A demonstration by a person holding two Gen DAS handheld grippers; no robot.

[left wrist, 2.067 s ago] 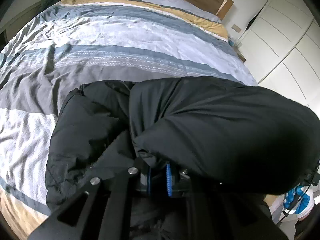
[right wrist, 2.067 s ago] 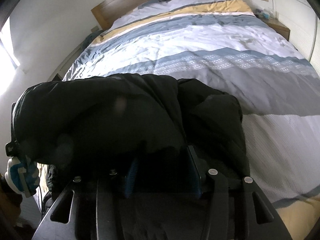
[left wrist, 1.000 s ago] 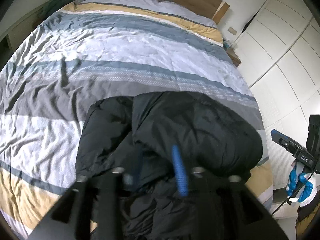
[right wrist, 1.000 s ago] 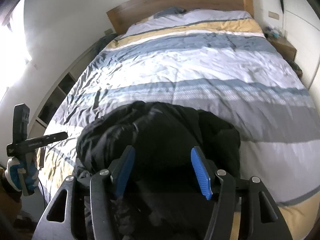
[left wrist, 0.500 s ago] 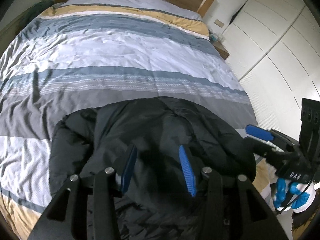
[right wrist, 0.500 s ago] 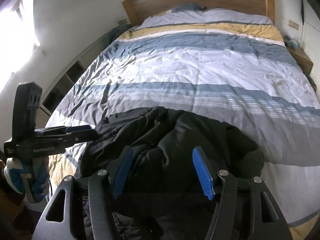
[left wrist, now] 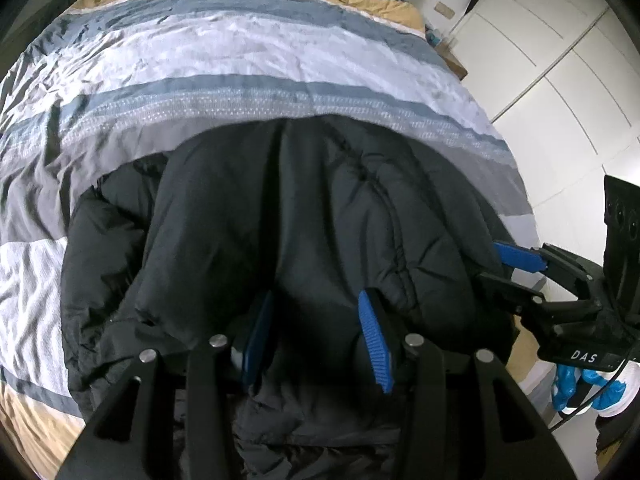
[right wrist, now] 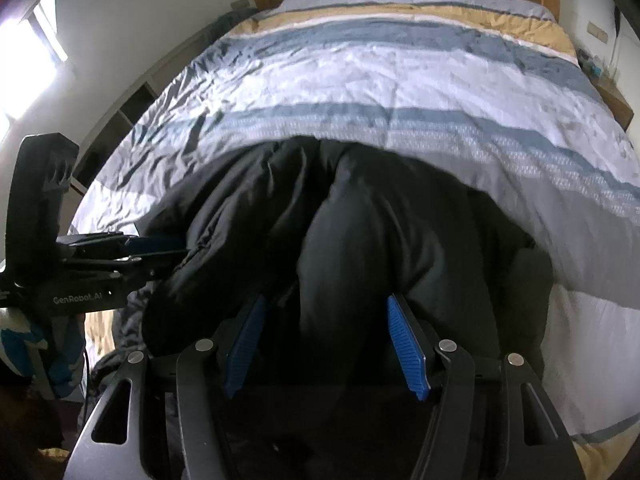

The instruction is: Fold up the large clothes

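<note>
Both my hand-held grippers, left (left wrist: 316, 336) and right (right wrist: 326, 346), hang open over the jacket (left wrist: 304, 220) on the bed (left wrist: 240, 52). The puffy fold may spring back, being unpinned.

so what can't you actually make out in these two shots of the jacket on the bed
- Near edge of the black puffer jacket: both views, hidden behind the claw bodies.
- Whether the left claw pinches fabric: left wrist view, pads sunk in dark folds.
- Same for the right claw: right wrist view.
- Sleeves and collar: black on black, blurred.
- Items on the nightstand: too small.
</note>
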